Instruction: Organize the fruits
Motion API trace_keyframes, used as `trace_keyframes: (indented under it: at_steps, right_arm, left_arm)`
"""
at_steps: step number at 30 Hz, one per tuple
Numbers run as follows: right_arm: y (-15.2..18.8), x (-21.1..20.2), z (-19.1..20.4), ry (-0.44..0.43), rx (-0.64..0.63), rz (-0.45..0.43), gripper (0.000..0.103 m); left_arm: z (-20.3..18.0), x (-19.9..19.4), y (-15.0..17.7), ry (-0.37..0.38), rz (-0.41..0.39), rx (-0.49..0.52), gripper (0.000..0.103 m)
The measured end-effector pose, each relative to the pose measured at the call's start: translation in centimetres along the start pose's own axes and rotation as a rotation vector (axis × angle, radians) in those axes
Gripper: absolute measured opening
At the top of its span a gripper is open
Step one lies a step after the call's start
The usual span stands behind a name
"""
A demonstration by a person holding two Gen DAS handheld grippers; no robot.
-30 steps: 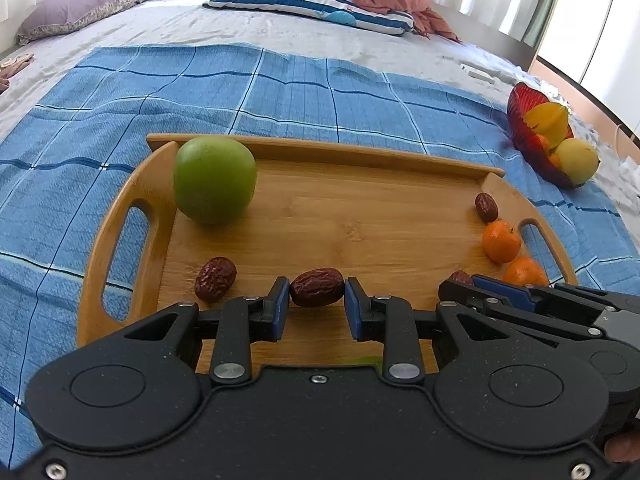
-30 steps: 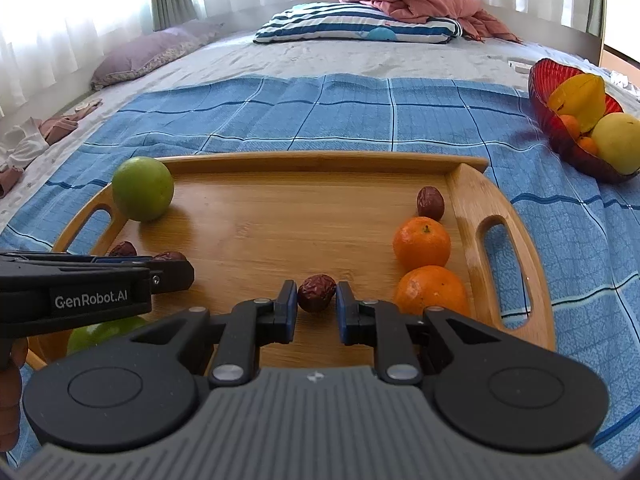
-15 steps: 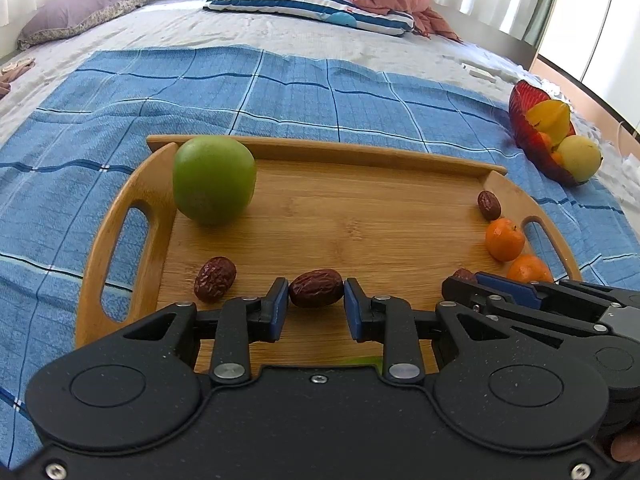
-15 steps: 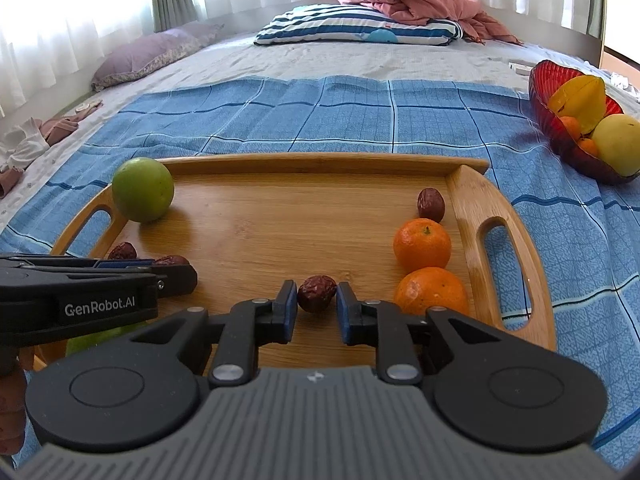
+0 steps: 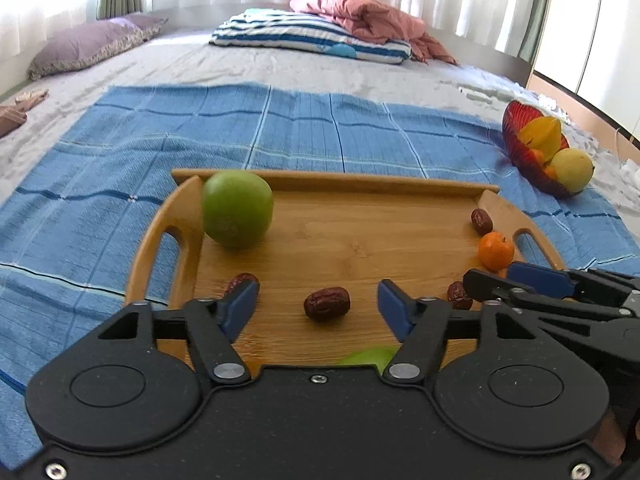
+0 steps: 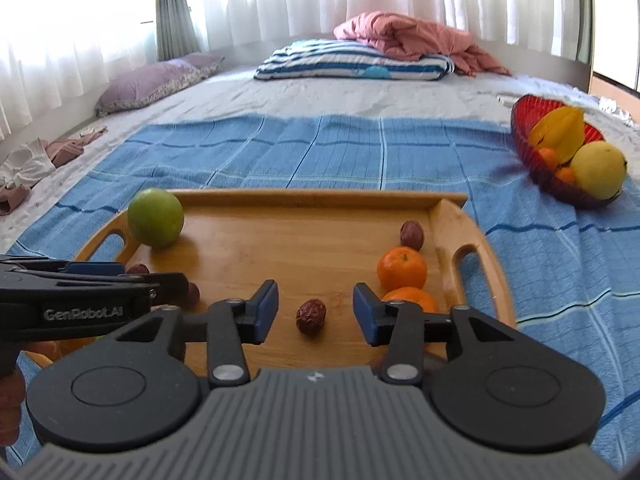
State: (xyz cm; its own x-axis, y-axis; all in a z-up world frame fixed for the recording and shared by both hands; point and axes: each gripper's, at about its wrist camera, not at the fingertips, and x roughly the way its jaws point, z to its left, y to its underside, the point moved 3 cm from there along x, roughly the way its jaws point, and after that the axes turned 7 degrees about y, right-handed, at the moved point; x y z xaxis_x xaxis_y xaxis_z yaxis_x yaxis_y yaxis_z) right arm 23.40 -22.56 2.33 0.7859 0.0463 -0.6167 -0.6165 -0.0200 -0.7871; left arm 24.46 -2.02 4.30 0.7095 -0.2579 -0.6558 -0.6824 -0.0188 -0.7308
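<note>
Dates lie free on the tray (image 5: 344, 188), one between the pads of each tool. The left tool (image 5: 318, 306) has its jaws opening, and the date (image 5: 327, 303) between them rests on the wood, touched by neither pad. The right tool (image 6: 315, 312) is likewise opening around its own date (image 6: 311, 316), which sits loose on the tray floor. Both tools are thus released and grasp nothing.

Step in hand, as judged: release of two dates just set down near the tray's 6 o'clock edge. The next move probably calls for backing each tool clear without nudging the fruit, then reaching for another piece; the bowl (image 6: 536, 168), at 2 o'clock off the tray, may be the source.

Counts on the tray:
- dates: four, namely the two released, one (image 5: 240, 280) partly hidden behind the left tool's left pad, one (image 6: 412, 235) at the tray's 3 o'clock side;
- oranges: two, (image 6: 402, 272) and (image 6: 412, 298), at 4 o'clock;
- green apples: one whole (image 5: 237, 209) at 10 o'clock, plus a green sliver (image 5: 370, 356) at the near edge, likely a second.

Bowl contents are only partly visible and are left uncounted. Tray and bowl stand on a blue cloth (image 5: 300, 128) spread over the bed.
</note>
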Motion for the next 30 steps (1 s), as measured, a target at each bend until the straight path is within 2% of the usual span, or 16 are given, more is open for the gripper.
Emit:
trace_keyframes:
  at_steps: [3, 8, 14, 30]
  right_arm:
    - [-0.2, -0.8, -0.2, 0.01, 0.003, -0.03, 0.069]
    - [-0.3, -1.8, -0.5, 0.028, 0.004, -0.067, 0.079]
    - [-0.3, -2.8, -0.7, 0.049, 0.002, -0.096, 0.086]
    - [0.7, -4.7, -1.4, 0.08, 0.007, -0.132, 0.095]
  left_arm:
    - [-0.1, -1.0, 0.0, -0.006, -0.023, 0.011, 0.081]
    - [-0.1, -2.1, 0.3, -0.003, -0.039, 0.017, 0.085]
    - [0.0, -3.3, 0.7, -0.017, -0.06, 0.035, 0.091]
    - [0.5, -6.1, 2.7, -0.01, -0.097, 0.036, 0.097]
